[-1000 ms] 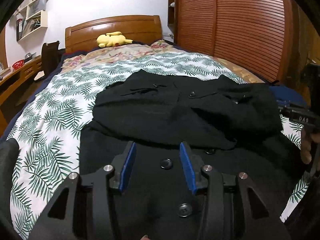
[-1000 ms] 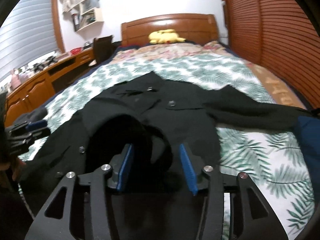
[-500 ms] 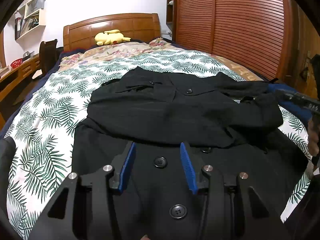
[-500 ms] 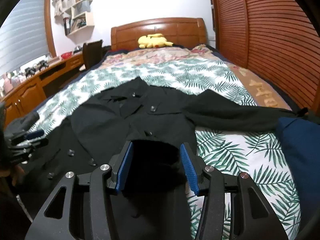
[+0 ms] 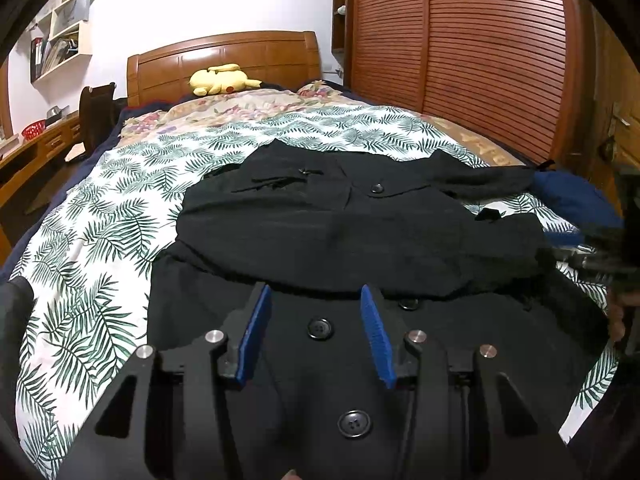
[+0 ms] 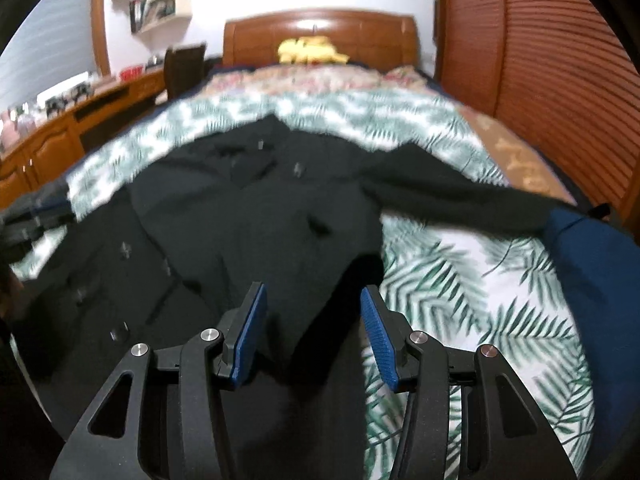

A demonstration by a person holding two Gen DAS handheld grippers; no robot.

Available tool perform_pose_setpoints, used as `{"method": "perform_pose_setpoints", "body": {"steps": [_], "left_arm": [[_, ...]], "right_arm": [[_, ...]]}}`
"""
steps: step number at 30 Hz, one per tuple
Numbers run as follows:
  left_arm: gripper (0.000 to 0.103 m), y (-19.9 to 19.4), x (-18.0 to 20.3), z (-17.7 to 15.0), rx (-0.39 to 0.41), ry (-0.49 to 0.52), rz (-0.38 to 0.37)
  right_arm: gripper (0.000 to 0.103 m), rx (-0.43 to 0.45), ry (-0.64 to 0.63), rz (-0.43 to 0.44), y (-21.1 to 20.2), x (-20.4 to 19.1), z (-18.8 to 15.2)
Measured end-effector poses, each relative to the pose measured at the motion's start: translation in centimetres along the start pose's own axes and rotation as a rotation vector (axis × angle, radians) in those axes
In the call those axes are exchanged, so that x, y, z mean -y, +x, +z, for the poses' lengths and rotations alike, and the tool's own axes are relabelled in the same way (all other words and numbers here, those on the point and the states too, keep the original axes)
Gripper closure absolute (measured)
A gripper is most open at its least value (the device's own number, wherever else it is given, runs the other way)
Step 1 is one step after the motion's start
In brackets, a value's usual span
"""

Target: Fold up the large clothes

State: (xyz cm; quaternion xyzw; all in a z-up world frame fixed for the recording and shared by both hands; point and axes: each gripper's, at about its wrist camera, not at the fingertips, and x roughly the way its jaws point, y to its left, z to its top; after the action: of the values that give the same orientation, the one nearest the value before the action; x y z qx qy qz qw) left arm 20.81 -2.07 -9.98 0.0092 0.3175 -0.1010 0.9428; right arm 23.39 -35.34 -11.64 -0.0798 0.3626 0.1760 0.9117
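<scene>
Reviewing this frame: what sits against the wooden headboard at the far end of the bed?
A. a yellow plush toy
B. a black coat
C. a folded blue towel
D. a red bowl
A: a yellow plush toy lies at the wooden headboard; the black buttoned coat lies spread nearer the cameras.

The right claw has come lower and nearer the bed; its view is now blurred. The black coat fabric that arched up between its blue pads a second ago now lies lower and flatter. On the left wrist view, the sleeve folded across the coat has settled flatter.
</scene>
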Motion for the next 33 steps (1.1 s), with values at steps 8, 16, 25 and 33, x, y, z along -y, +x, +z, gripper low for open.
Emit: {"method": "perform_pose_setpoints", "body": {"steps": [8,16,25,33], "left_arm": [[0.057,-0.4,0.4,0.6,0.014,0.007,-0.016],[0.057,-1.0,0.8,1.1,0.031,0.018,-0.032],[0.057,-1.1,0.6,1.2,0.035,0.012,-0.036],[0.057,-0.8,0.7,1.2,0.026,-0.003,-0.045]], "right_arm": [[0.103,-0.011,-0.031,0.099,-0.7,-2.7,-1.0],[0.103,0.052,-0.029,0.026,-5.1,-3.0,-0.8],[0.060,0.023,-0.101,-0.011,-1.9,-3.7,1.6],[0.059,-0.158,-0.102,-0.034,5.2,-3.1,0.7]]}}
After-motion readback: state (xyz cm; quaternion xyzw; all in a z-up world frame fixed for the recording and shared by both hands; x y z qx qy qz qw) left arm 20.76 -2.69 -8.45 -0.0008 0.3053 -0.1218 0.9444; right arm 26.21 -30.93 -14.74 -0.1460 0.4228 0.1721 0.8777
